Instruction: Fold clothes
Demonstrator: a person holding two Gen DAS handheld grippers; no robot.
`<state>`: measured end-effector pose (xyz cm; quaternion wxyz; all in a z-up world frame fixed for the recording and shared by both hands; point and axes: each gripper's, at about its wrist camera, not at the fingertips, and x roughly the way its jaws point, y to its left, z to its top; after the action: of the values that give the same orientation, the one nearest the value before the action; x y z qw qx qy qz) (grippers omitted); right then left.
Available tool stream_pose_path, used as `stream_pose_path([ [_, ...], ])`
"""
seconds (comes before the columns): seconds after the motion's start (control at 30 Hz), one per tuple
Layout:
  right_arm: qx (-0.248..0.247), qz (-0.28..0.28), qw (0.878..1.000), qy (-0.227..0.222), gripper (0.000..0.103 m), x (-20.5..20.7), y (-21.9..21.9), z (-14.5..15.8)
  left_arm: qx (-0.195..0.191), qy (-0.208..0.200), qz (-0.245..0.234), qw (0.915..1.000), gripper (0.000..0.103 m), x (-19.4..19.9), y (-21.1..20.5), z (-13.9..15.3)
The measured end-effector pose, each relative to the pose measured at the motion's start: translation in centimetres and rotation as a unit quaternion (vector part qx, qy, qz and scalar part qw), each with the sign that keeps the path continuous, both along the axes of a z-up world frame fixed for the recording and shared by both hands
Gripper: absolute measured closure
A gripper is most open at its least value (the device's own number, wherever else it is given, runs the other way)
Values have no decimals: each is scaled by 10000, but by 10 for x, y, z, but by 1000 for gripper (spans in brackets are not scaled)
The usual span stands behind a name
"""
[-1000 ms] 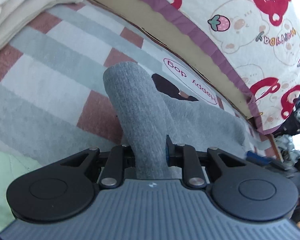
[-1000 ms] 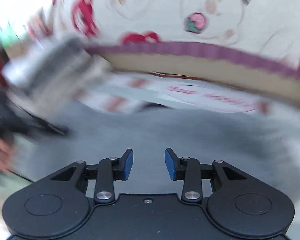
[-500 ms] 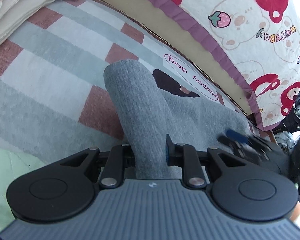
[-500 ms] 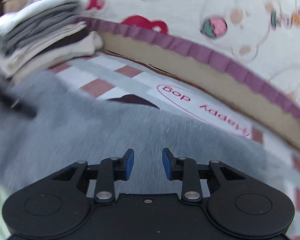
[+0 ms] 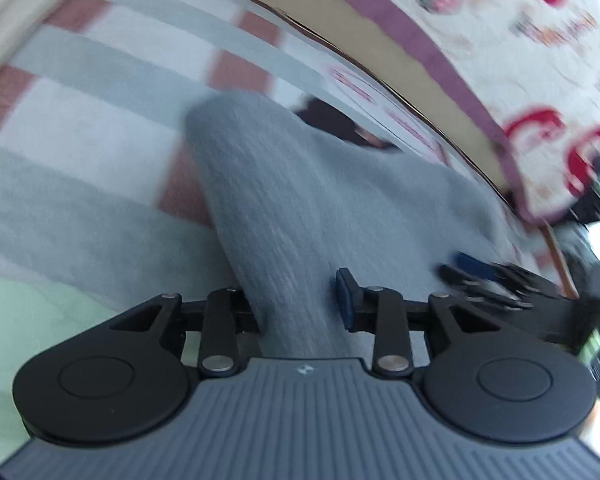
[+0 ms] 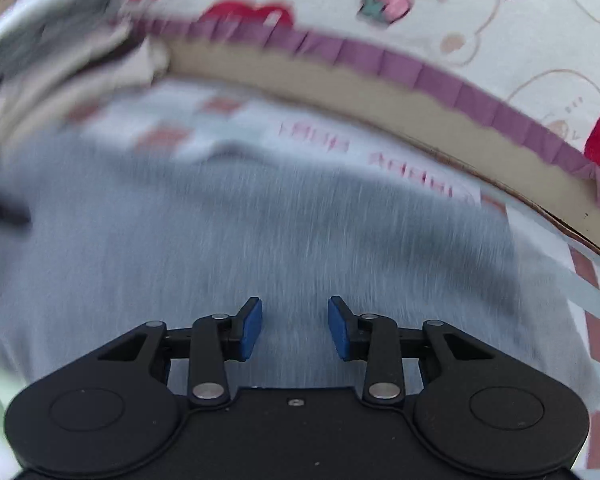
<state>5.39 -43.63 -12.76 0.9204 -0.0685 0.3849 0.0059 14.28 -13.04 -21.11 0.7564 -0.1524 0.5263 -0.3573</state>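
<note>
I count one grey ribbed-knit garment (image 5: 308, 200) lying on one plush blanket checked in grey, white and brick-red squares (image 5: 84, 112). A rounded fold of that garment rises up between the fingers of my left gripper (image 5: 296, 300). Its blue pad on the right side (image 5: 344, 296) stands a little off the cloth, while the left finger is hidden behind the fold, so I cannot tell whether the jaws are gripping it.

My right gripper (image 6: 294, 328) hovers over the flat spread of the same grey knit (image 6: 300, 232), its two blue pads (image 6: 252, 326) set apart with nothing between them. In the left wrist view it shows as a blurred dark shape with a blue tip (image 5: 480, 276) above the garment's right part.

Behind the blanket runs one tan edge topped by a pleated purple frill (image 6: 440, 80), belonging to a cream cover printed with red bears and strawberries (image 6: 420, 4). One stack of folded cream and grey fabrics (image 6: 60, 56) sits at the far left, too smeared for me to count its layers. A pale green cloth (image 5: 28, 320) lies at the near left.
</note>
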Motion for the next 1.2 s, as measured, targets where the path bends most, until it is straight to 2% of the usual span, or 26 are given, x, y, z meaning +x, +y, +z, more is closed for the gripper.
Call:
stream_pose_path([
  [0.1,-239,125,9993,-247,61,-8,5,-5,95,-195,-120,9997,70,-6,-6,-1],
  [0.17,-356,231,9987,-266,61,-8,6,-6,-2,-347,-10,9994,78,-8,-4,-5],
  [0.23,-480,355,9976,-340,61,-10,7,-9,-130,-507,88,9986,80,-12,-2,-4],
  [0.27,-406,333,9979,-377,61,-13,5,-9,-70,-682,60,9976,80,-15,-4,1],
  [0.33,-208,258,9985,-447,60,-18,0,-10,312,-1347,-181,9902,81,-28,-17,20],
  [0.4,19,229,9985,-497,60,-20,-7,-13,229,-1548,-245,9874,83,-36,-24,34],
  [0.5,663,153,9962,-540,60,-24,-25,-17,42,-1676,-303,9854,85,-41,-32,59],
  [0.6,1721,-65,9830,-632,60,-32,-55,-29,-221,-1827,-536,9815,86,-43,-45,92],
  [0.67,1940,-138,9790,-609,60,-38,-63,-27,-383,-1870,-714,9790,86,-41,-61,116],
  [0.7,1736,-88,9829,-610,60,-41,-60,-23,-468,-1838,-794,9786,86,-38,-73,126],
  [0.77,732,276,9943,-731,58,-54,-42,-24,-609,-1787,-965,9773,86,-33,-96,147],
  [0.8,201,469,9955,-794,57,-60,-32,-24,-590,-1801,-1085,9759,86,-33,-112,158],
  [0.87,-147,661,9933,-932,57,-73,-26,-27,-546,-1849,-1357,9718,86,-37,-146,174],
  [0.93,232,532,9931,-1019,57,-84,-36,-26,-427,-1782,-1469,9720,86,-36,-183,175],
  [1.03,1079,-116,9875,-1141,57,-98,-66,-28,-181,-1587,-1492,9758,85,-33,-242,168],
  [1.1,1574,-611,9800,-1054,56,-104,-88,-37,-17,-1456,-1506,9778,85,-31,-281,163],
  [1.13,1685,-718,9785,-951,56,-105,-95,-41,65,-1391,-1513,9786,85,-30,-301,160],
  [1.2,1401,-749,9837,-844,56,-108,-97,-44,225,-1206,-1500,9811,83,-27,-339,152],
])
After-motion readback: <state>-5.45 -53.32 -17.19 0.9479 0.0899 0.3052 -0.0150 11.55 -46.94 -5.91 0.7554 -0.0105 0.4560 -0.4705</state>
